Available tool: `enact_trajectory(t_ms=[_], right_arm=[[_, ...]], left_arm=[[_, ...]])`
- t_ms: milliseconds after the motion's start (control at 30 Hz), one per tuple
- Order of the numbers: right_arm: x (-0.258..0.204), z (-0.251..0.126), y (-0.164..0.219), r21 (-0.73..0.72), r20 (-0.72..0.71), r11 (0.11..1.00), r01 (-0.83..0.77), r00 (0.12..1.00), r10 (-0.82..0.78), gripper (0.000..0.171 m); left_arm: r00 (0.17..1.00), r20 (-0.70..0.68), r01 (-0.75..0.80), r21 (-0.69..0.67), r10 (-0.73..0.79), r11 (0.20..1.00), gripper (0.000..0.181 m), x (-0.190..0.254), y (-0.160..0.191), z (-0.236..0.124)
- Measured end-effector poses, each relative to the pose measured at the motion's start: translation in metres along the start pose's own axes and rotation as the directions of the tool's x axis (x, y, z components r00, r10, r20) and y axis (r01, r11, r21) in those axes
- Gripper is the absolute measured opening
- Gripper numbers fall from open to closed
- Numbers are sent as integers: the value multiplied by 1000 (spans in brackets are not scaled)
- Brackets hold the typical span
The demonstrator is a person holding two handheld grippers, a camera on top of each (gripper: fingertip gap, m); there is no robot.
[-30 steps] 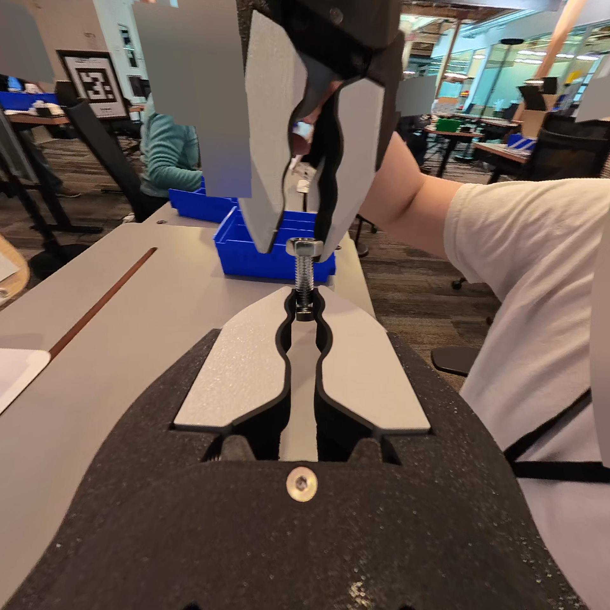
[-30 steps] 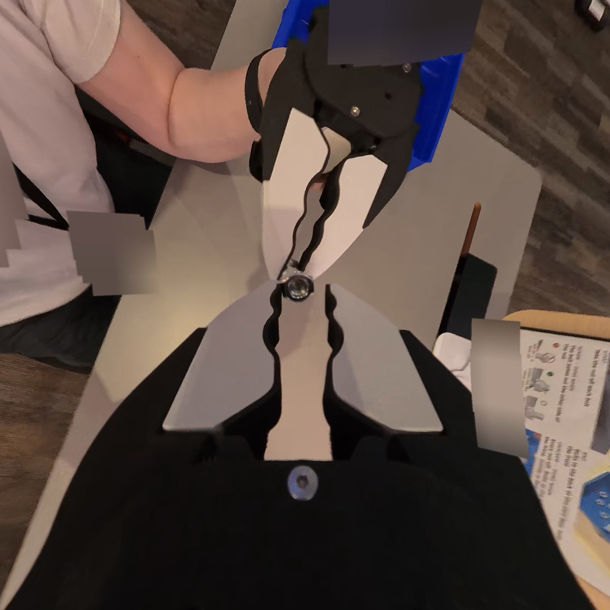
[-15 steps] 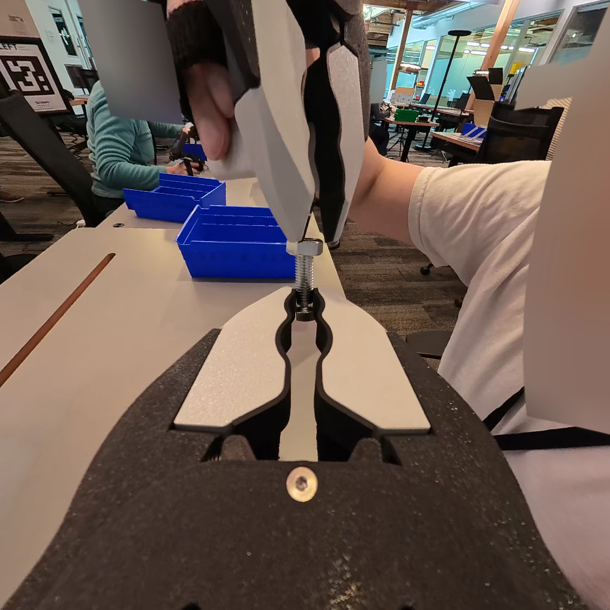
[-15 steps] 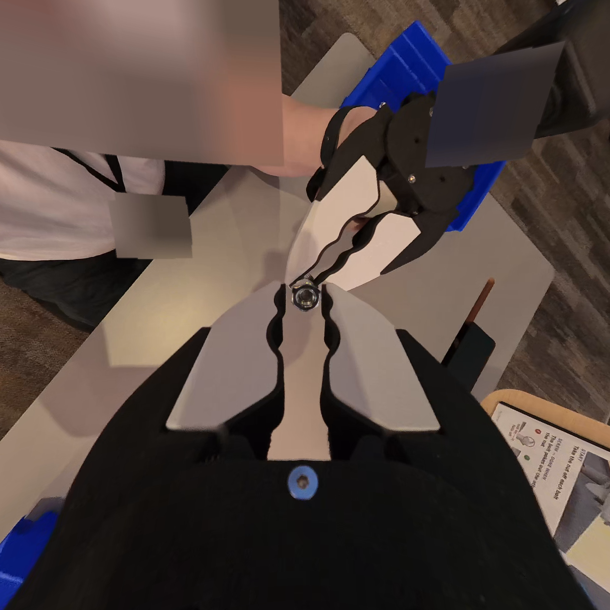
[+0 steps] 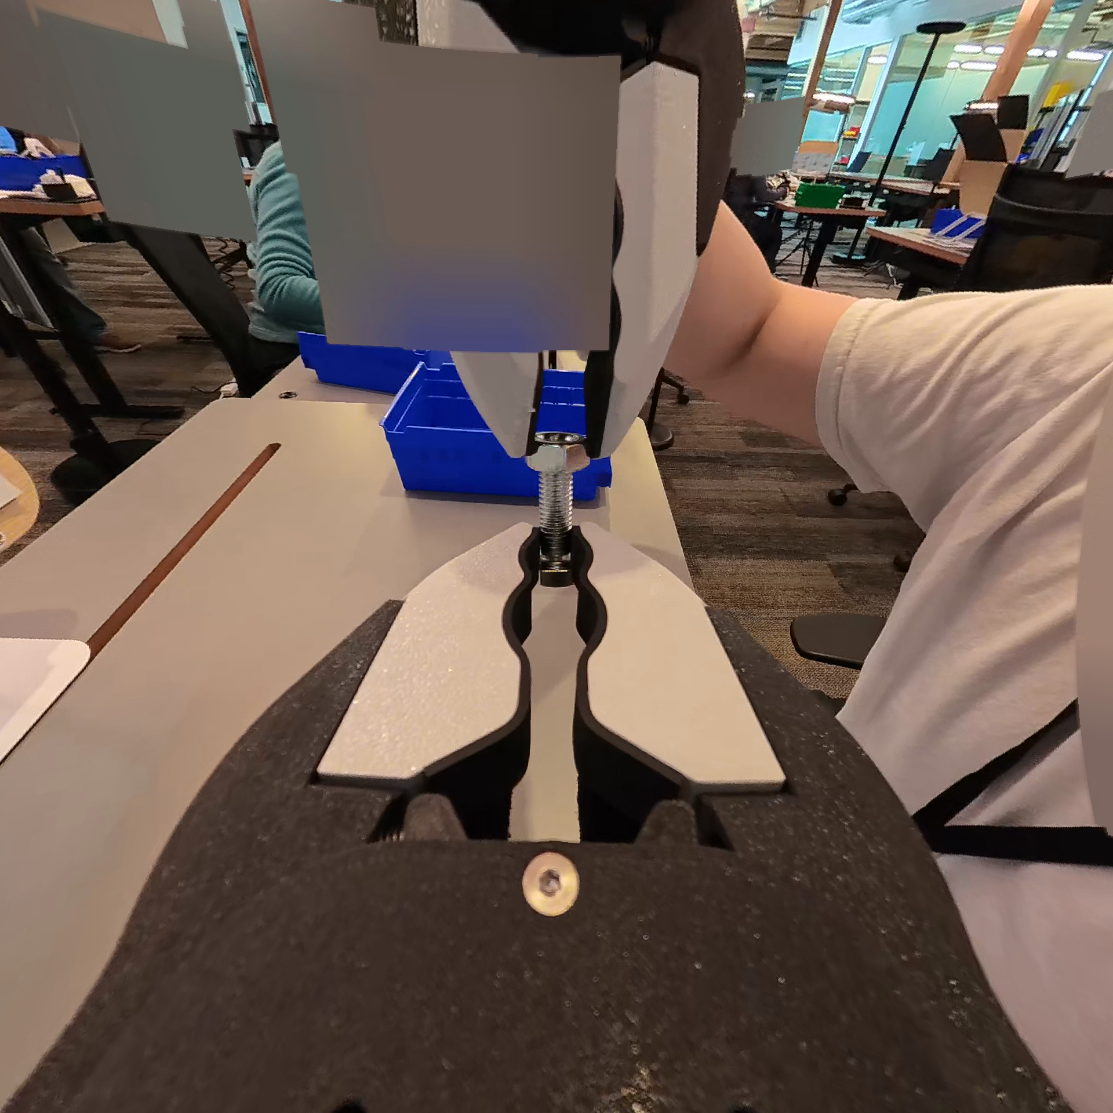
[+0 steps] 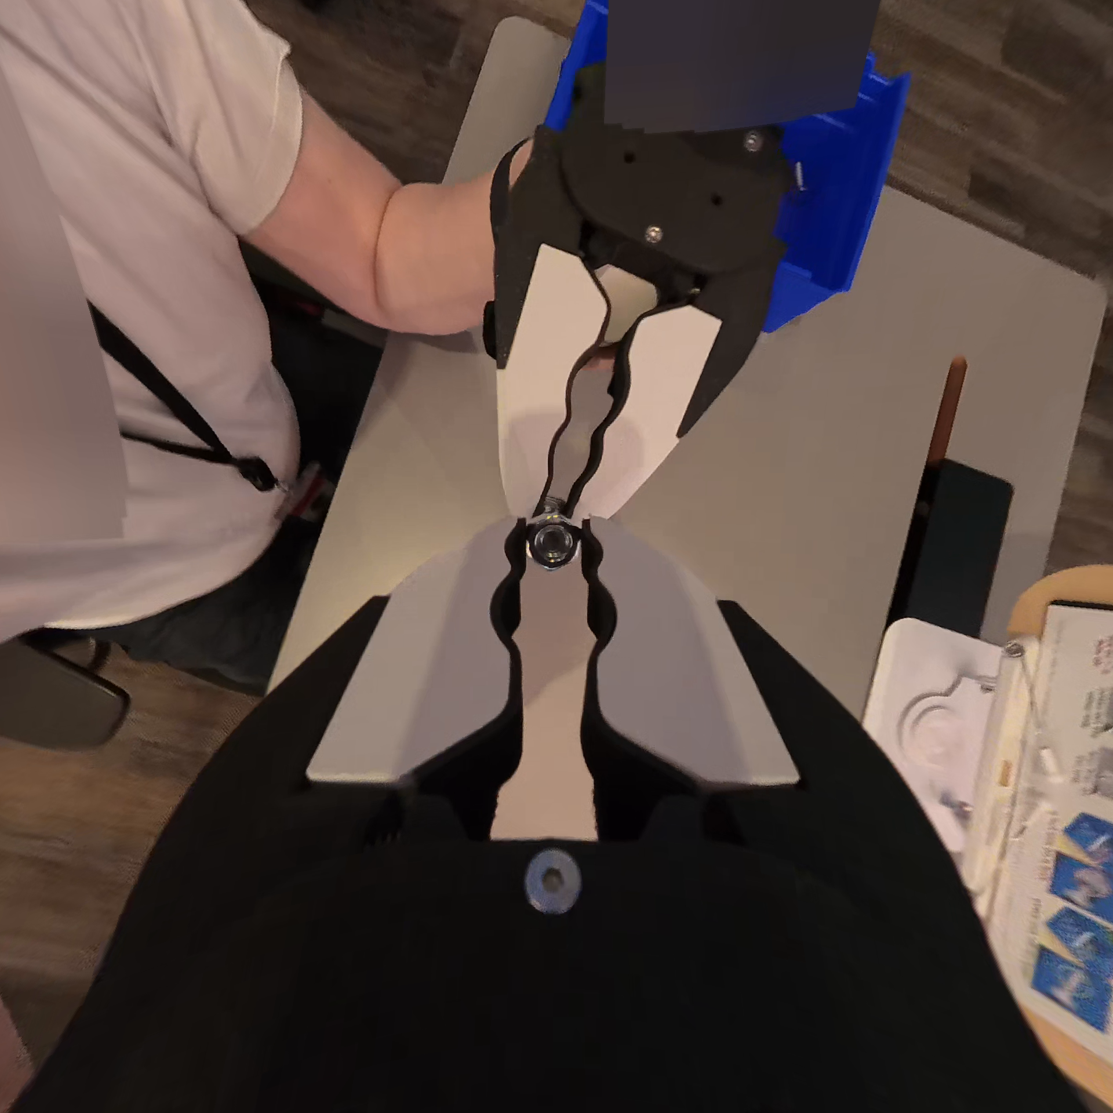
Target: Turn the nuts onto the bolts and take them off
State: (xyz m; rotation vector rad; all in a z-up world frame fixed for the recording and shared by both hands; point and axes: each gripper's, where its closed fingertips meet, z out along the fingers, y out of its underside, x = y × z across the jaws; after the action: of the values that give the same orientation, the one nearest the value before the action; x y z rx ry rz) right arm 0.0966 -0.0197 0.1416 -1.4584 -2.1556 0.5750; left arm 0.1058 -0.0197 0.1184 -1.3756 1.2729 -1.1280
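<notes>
A silver bolt (image 5: 554,503) stands upright above the grey table (image 5: 241,572). My left gripper (image 5: 555,563) is shut on its lower end, which sits dark between the fingertips. A silver hex nut (image 5: 554,461) sits at the top of the threads. My right gripper (image 5: 557,448) comes down from above and is shut on that nut. In the right wrist view I look straight down on the nut (image 6: 551,545), held between my right gripper's tips (image 6: 551,542). The left gripper (image 6: 557,512) reaches in from the far side, just below the nut.
A blue bin (image 5: 476,448) stands on the table behind the bolt, with a second blue bin (image 5: 361,367) farther back. The near bin shows in the right wrist view (image 6: 843,211). A white tray (image 6: 927,717) and a printed sheet (image 6: 1078,813) lie at the right. A person's arm (image 5: 753,337) crosses the right side. Both grippers' tips are close together, under 4 cm apart.
My right gripper closed on the nut and has twisted around the bolt's axis. The left gripper has kept the bolt upright in the same grip.
</notes>
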Motion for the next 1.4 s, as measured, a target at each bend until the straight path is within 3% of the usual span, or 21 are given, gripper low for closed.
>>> enact_trajectory(t_ms=[167, 267, 400, 500, 600, 767, 1000, 1233, 1400], right_arm=[[7, 2, 1, 39, -50, 989, -141, 988, 143, 17], [9, 3, 1, 66, -80, 987, -144, 986, 149, 22], [-5, 0, 9, 43, -81, 987, 156, 985, -152, 35], [-20, -6, 2, 116, -64, 933, 339, 940, -334, 32], [-26, -11, -6, 177, -42, 912, 370, 929, -369, 27], [-30, -2, -2, 127, -20, 903, 410, 911, -411, 25], [-24, -1, -1, 100, -5, 941, 322, 946, -323, 17], [-7, 1, -1, 94, -36, 995, 44, 999, -40, 17], [1, 1, -2, 124, -117, 992, -13, 993, 28, 18]], left_arm=[[999, 45, 8, -4, -8, 1000, 9, -7, 0, -1], [999, 30, 18, 3, -18, 1000, 9, -6, 0, -2], [998, -54, 18, 6, -18, 1000, 9, 6, 0, -1], [988, -149, 30, 1, -30, 1000, 9, 18, 2, 0], [969, -238, 65, 6, -62, 998, 9, 26, 2, 1], [960, -272, 73, 6, -68, 997, 9, 29, 3, 5], [979, -200, 43, 8, -40, 999, 9, 23, 2, 4], [999, -46, 8, -1, -8, 1000, 9, 6, 1, 1], [999, -26, 26, 29, -25, 999, 9, 1, -4, -2]])
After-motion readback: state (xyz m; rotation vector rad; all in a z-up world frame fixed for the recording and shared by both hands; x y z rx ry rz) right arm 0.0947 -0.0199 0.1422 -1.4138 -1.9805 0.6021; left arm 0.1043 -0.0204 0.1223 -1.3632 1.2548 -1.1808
